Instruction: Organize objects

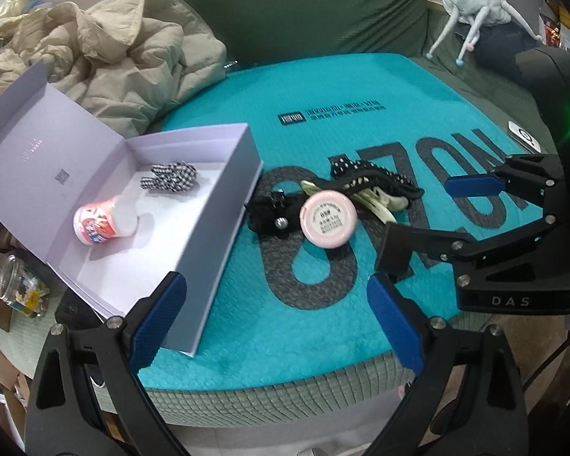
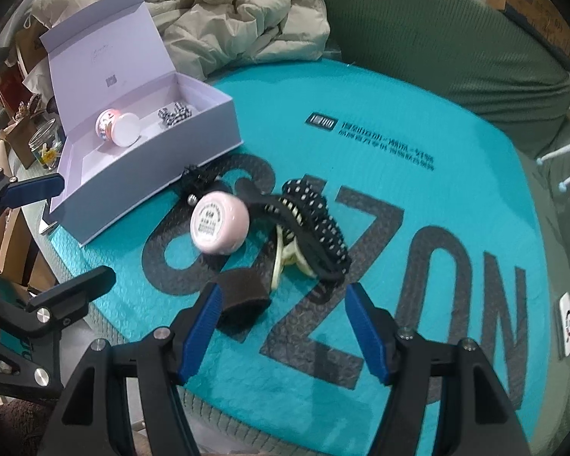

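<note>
Hair accessories and jars on teal mat, lavender box open at left.

Near: left gripper jaws apart, empty; right gripper marked "DAS", jaws apart, left pad touching a dark sponge block. Mid: pink jar with unreadable barcode label, cream claw clip, polka-dot hair clip, black bow. Mat reads "NO.". Far left: box holding pink bottle and gingham scrunchie.

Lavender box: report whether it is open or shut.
Open. The lavender box has its lid standing up behind, and a checkered scrunchie shows inside.
</note>
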`<state>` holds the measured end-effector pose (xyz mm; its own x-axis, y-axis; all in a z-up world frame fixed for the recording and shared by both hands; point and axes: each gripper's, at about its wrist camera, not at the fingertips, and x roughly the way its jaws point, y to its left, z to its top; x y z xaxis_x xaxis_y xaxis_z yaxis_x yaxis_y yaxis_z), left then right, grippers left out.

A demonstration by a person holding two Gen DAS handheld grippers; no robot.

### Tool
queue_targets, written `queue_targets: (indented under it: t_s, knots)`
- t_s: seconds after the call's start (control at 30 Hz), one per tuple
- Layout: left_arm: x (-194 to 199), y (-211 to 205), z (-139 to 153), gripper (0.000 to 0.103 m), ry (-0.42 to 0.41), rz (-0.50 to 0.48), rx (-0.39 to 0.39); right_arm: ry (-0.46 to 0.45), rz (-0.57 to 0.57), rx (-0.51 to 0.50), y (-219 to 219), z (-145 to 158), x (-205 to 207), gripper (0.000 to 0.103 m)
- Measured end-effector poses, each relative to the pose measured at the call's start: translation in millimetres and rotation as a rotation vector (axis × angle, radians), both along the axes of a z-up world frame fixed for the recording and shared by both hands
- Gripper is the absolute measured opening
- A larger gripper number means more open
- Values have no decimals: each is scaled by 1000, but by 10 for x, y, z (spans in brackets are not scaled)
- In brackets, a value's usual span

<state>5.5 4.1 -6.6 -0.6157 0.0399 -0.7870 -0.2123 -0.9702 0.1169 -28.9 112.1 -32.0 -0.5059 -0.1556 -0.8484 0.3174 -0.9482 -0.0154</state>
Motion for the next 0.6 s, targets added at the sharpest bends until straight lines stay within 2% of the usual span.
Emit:
queue_targets:
  t_s: [0.23,0.5,0.6]
  knots:
    - [54,-31,-119,96,-23,-14,33,-30,-8,-71,26,-130,38,68]
    - [13,-55,-192,96,-30,-18,25,-56,12,-130,-35,-282,-29,68]
    - [-39,-79,-204,96,-34,-13,45,-66,22,-166,-37,-330,-68,62]
